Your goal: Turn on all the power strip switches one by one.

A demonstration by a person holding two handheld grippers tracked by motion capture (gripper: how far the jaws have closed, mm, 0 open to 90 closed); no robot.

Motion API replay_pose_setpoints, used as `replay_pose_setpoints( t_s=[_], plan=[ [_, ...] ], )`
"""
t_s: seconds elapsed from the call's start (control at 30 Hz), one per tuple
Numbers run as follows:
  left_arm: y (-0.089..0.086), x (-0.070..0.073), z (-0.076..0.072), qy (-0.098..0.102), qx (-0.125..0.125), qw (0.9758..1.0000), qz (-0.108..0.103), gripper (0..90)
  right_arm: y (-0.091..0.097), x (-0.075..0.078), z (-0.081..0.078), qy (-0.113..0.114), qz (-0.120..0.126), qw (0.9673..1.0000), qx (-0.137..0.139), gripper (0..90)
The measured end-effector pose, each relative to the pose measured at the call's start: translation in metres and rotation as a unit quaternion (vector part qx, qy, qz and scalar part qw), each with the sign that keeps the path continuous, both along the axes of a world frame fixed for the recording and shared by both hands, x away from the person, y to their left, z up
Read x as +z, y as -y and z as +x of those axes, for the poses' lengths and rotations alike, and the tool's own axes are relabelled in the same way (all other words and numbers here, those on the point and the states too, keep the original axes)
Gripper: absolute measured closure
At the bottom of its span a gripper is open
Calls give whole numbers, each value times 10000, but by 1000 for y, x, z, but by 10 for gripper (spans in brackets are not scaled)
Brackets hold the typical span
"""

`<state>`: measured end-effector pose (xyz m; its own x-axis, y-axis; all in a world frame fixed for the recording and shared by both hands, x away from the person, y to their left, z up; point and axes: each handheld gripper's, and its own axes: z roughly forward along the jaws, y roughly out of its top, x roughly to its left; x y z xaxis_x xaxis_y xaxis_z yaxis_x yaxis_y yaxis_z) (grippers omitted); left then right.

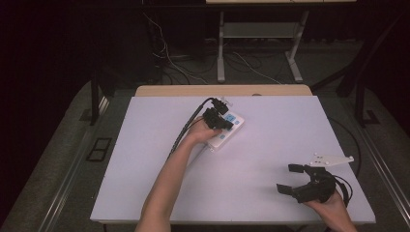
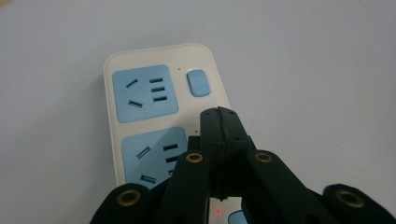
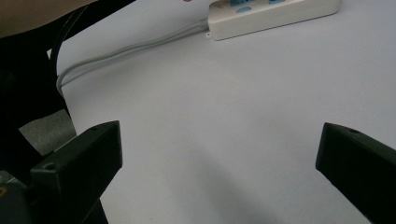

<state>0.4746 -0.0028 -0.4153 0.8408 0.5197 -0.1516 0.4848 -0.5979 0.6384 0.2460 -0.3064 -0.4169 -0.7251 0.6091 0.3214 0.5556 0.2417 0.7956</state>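
My right gripper (image 1: 290, 178) idles near me, jaws spread. Mid-table, my left gripper (image 2: 219, 114), jaws pressed together, points down at the power strip (image 2: 140, 88), whose long axis runs away from me.

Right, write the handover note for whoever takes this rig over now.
Left gripper: jaws shut, tips over the power strip, beside its lower blue socket, near a lit red light.
Right gripper: jaws open, holding nothing, low at the table's near right.
Power strip: flat at mid-table, grey cord trailing off. Upper blue switch untouched.
Done: left gripper brought onto the strip.
Left: probably working the remaining switch; cannot tell whether the tips are pressing anything.
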Motion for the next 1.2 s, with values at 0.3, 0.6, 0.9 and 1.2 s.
replay_pose_setpoints(
  t_s=[0.3,0.6,0.9,1.2],
  plan=[
    [-3,-2,2,-95,-1,9999,-68,896,-2,0,0,3,-23,10000,30,3],
    [-5,-5,1,-159,131,9995,-254,897,-1,0,0,5,-3,10000,11,3],
    [-5,-5,0,-134,141,9995,-246,896,0,0,-1,15,2,10000,4,3],
    [-5,-5,1,-217,249,9991,-281,894,0,0,0,14,14,10000,-9,3]
  ],
)
